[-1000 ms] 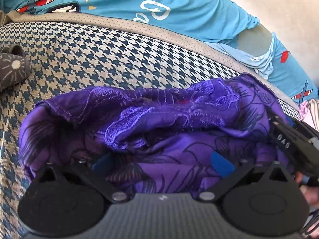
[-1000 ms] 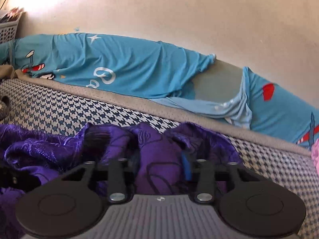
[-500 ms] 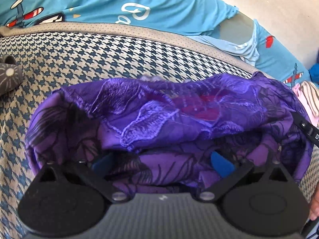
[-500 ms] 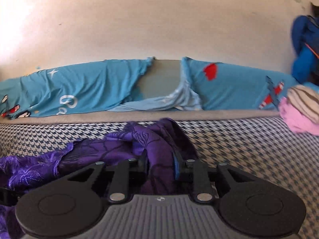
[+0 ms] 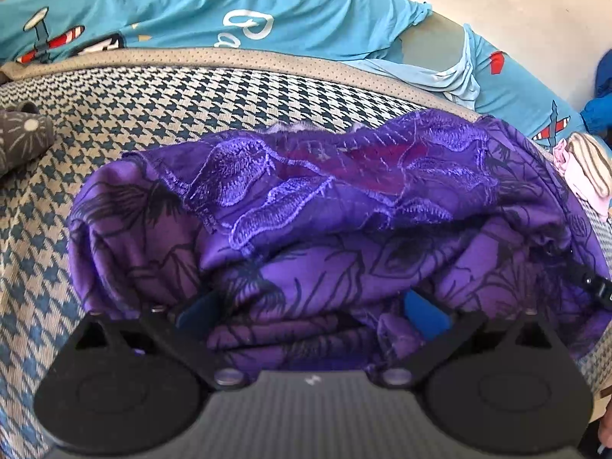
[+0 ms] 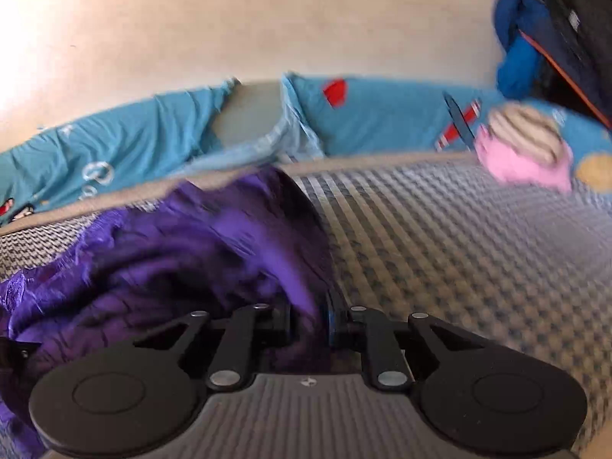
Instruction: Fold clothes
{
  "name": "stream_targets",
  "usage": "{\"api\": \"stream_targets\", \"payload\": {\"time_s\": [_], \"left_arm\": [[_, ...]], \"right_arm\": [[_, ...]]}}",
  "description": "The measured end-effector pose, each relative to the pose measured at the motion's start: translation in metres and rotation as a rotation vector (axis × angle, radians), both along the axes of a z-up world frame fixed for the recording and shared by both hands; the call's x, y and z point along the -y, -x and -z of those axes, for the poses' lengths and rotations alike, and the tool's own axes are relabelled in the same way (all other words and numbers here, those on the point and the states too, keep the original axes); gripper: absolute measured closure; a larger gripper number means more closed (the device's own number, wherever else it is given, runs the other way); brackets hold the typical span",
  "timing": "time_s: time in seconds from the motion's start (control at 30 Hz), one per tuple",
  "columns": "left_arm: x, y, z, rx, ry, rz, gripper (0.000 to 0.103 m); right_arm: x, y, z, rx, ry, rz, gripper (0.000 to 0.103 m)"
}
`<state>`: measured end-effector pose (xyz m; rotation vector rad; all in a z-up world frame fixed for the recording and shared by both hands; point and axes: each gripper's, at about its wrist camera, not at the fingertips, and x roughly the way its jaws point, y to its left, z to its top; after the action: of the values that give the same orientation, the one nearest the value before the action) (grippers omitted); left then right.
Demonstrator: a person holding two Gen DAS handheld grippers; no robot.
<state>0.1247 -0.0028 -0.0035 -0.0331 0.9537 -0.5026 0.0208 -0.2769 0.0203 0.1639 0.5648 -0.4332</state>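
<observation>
A purple garment (image 5: 325, 199) with embroidered trim lies bunched on the houndstooth bed cover (image 5: 153, 107). My left gripper (image 5: 311, 310) stands with its jaws wide apart. The garment is heaped between and over its fingers, and the blue pads (image 5: 424, 313) do not press on it. In the blurred right wrist view, my right gripper (image 6: 310, 317) has its jaws nearly together and still closing, pinching a fold at the right end of the purple garment (image 6: 172, 252). A black part of the right gripper (image 5: 594, 287) shows at the garment's right edge in the left wrist view.
A blue aeroplane-print sheet (image 5: 191, 7) runs along the wall behind the bed. Pink and striped clothes (image 6: 524, 145) sit at the far right, with a blue jacket (image 6: 516, 38) above them. A grey patterned item (image 5: 23, 134) lies at the left. Bare cover (image 6: 459, 248) stretches to the right.
My right gripper swung to the right with the garment's end, and its jaws narrowed on the fold. The garment now spreads wider across the left wrist view.
</observation>
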Motion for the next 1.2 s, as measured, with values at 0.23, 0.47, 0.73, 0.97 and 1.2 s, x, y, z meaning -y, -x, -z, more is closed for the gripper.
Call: {"api": "stream_targets", "payload": {"time_s": [0.23,0.47,0.73,0.97,1.2], "left_arm": [[-0.004,0.020,0.003,0.029,-0.034,0.015,0.000],[-0.007,0.034,0.003,0.063,-0.060,0.016,0.000],[-0.014,0.038,0.005,0.066,-0.050,0.008,0.000],[-0.014,0.041,0.007,0.080,-0.054,0.007,0.000],[-0.011,0.044,0.008,0.093,-0.063,0.008,0.000]], "right_arm": [[0.004,0.015,0.013,-0.054,-0.035,0.012,0.088],[0.010,0.027,0.022,-0.084,-0.075,0.059,0.088],[0.021,0.039,0.024,-0.085,-0.164,0.125,0.082],[0.022,0.048,0.020,-0.083,-0.151,0.141,0.068],[0.015,0.056,0.013,-0.066,-0.095,0.094,0.065]]}}
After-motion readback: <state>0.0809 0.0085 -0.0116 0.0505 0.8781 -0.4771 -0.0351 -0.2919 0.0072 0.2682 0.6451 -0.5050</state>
